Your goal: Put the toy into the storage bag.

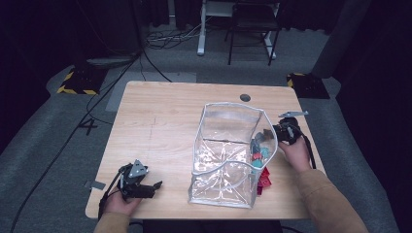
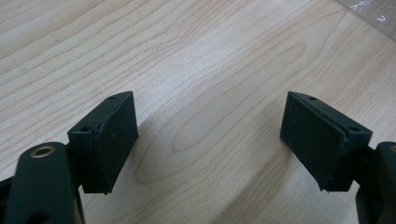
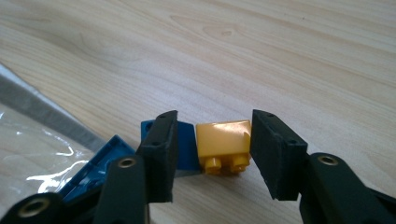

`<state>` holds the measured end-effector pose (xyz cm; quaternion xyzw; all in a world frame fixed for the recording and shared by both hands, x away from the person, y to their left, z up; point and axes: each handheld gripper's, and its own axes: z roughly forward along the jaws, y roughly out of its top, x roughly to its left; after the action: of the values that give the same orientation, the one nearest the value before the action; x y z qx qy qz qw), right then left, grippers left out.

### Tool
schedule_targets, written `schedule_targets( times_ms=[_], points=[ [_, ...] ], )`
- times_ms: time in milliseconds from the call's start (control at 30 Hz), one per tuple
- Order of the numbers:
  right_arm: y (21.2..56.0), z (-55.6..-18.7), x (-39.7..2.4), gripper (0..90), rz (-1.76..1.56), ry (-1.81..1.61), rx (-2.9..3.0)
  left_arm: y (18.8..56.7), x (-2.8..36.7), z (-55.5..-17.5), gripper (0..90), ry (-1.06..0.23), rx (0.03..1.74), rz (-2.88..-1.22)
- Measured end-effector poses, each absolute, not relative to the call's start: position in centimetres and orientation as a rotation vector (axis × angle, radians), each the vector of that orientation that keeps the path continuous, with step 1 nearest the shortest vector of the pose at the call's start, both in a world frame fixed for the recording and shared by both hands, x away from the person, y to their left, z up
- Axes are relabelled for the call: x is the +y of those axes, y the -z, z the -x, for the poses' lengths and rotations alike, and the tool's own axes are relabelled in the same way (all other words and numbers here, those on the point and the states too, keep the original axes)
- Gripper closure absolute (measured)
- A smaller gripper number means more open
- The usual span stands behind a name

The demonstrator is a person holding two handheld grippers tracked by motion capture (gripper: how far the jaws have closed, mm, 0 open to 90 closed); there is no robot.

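A clear plastic pouch [image 1: 214,160] with a grey rim stands open on the wooden table [image 1: 160,121]. Along its right side lies a row of small bricks, teal [image 1: 258,156] and red [image 1: 265,178]. My right gripper [image 1: 268,135] is low at the far end of that row. In the right gripper view my right gripper [image 3: 215,116] stands open astride a yellow brick [image 3: 223,140], the right pad close against it. A blue brick [image 3: 187,145] lies beside the left pad. My left gripper [image 1: 154,186] rests at the table's near left, and in its own view the left gripper [image 2: 210,99] is open over bare wood.
A dark cable hole [image 1: 245,97] sits at the table's far edge. The pouch's grey rim [image 3: 46,112] runs just left of the right gripper. On the floor beyond are cables [image 1: 165,36], a black chair [image 1: 252,24] and yellow-black marked blocks [image 1: 77,82].
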<state>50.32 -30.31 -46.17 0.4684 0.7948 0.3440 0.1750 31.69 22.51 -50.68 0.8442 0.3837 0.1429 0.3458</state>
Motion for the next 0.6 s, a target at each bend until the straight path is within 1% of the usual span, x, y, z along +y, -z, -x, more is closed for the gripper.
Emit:
schedule_targets(
  times_ms=[33, 100, 167, 200, 233, 333, 367, 400, 467, 600],
  points=[
    [46.2, -50.4, -30.4, 55.6, -1.329, -0.970, 2.247, 50.7, 22.5, -31.7, 19.1, -0.371, 0.996, -2.191],
    [46.2, -50.6, -30.6, 56.2, -1.334, -0.968, 2.237, 50.7, 22.5, -31.7, 19.1, -0.371, 0.996, -2.191],
    [46.2, -50.7, -30.8, 55.3, -1.338, -0.959, 2.232, 50.7, 22.5, -31.7, 19.1, -0.371, 0.997, -2.190],
    [46.5, -50.9, -31.0, 52.3, -1.355, -0.941, 2.237, 50.7, 22.5, -31.7, 19.1, -0.371, 0.997, -2.190],
    [46.6, -50.9, -31.0, 51.4, -1.364, -0.936, 2.235, 50.7, 22.5, -31.7, 19.0, -0.371, 0.996, -2.191],
    [46.8, -51.0, -31.0, 51.0, -1.367, -0.928, 2.237, 50.7, 22.5, -31.7, 19.0, -0.371, 0.998, -2.189],
    [47.1, -51.2, -30.8, 53.1, -1.361, -0.905, 2.246, 50.7, 22.5, -31.7, 19.0, -0.371, 0.998, -2.189],
    [47.1, -51.2, -30.8, 53.1, -1.361, -0.905, 2.246, 50.7, 22.5, -31.7, 19.0, -0.372, 0.998, -2.189],
    [47.4, -51.2, -30.8, 58.2, -1.352, -0.878, 2.258, 50.7, 22.5, -31.7, 19.0, -0.372, 0.998, -2.189],
    [47.2, -51.2, -30.8, 58.7, -1.375, -0.882, 2.247, 50.7, 22.5, -31.7, 19.0, -0.373, 0.999, -2.188]
  ],
)
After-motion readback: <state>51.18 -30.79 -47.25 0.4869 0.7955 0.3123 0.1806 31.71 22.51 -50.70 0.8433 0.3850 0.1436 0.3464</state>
